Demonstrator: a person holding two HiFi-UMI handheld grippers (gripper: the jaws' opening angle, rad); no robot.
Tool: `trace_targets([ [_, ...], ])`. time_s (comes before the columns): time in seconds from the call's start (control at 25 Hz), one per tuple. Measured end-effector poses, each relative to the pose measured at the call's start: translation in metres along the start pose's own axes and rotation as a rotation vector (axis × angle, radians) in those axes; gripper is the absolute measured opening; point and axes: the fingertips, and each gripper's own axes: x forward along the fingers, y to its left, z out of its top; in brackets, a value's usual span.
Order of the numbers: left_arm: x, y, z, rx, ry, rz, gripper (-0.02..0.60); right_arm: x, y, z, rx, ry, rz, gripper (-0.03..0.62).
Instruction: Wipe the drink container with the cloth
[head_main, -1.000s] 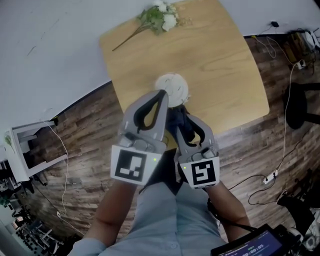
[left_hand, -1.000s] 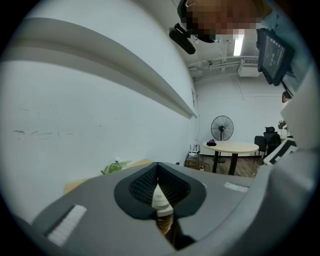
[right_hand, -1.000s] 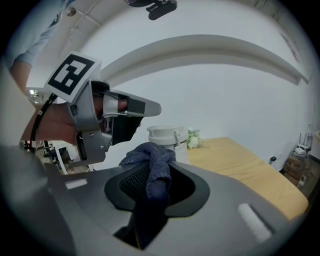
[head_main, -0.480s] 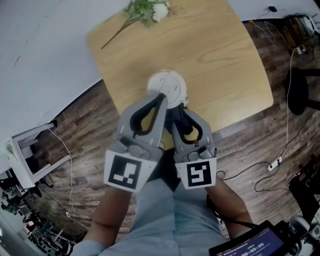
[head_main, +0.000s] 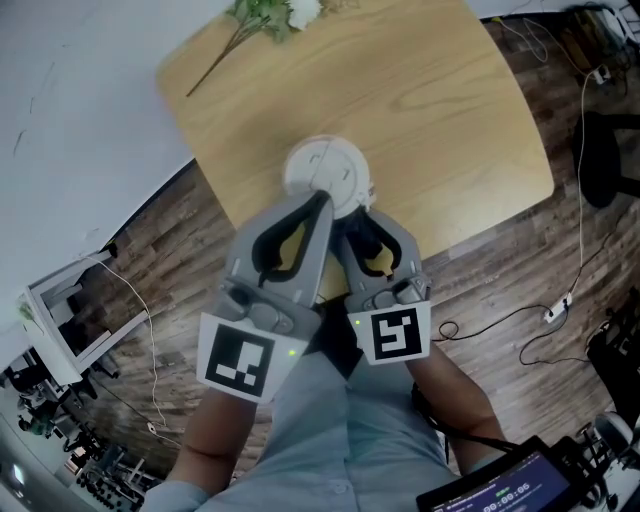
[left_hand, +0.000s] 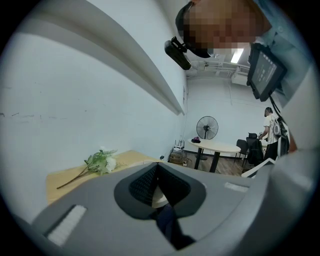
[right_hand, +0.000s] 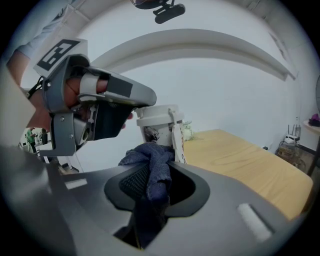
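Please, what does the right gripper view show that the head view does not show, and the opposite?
Only the right gripper view: the cup's side wall, with the blue cloth in the right tool pressed against it. Only the head view: the round lid from above and the wooden floor. Both: cup, left tool, flowers, table.

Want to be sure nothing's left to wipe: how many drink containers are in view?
1: the white lidded cup near the wooden table front edge, with the blue cloth in the right gripper at its side. The grippers hide some tabletop, so another could be hidden.
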Motion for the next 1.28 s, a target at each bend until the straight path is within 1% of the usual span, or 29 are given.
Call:
trace_targets([
  [0.2, -0.001, -0.003, 0.000, -0.009, -0.002, -0.014, 0.011, 0.010, -0.005, -0.021, 0.040, 0.045, -0.004, 0.097],
  [0.48, -0.003, -0.001, -0.002, -0.032, -0.002, -0.038, 0.011, 0.026, -0.006, -0.057, 0.072, 0.157, -0.008, 0.097],
  [0.6, -0.003, -0.002, -0.001, -0.045, -0.010, -0.043, 0.011, 0.031, -0.008, -0.066, 0.082, 0.191, -0.018, 0.097],
  [0.76, -0.004, -0.002, -0.002, -0.043, -0.007, -0.047, 0.011, 0.034, -0.009, -0.073, 0.090, 0.225, -0.028, 0.097],
  [1.04, 0.000, -0.003, -0.003, -0.018, 0.002, -0.042, 0.011, 0.033, -0.009, -0.069, 0.107, 0.216, -0.015, 0.097],
  [1.28, 0.001, -0.006, -0.005, -0.026, 0.014, -0.042, 0.011, 0.022, -0.005, -0.047, 0.106, 0.169, 0.005, 0.097],
])
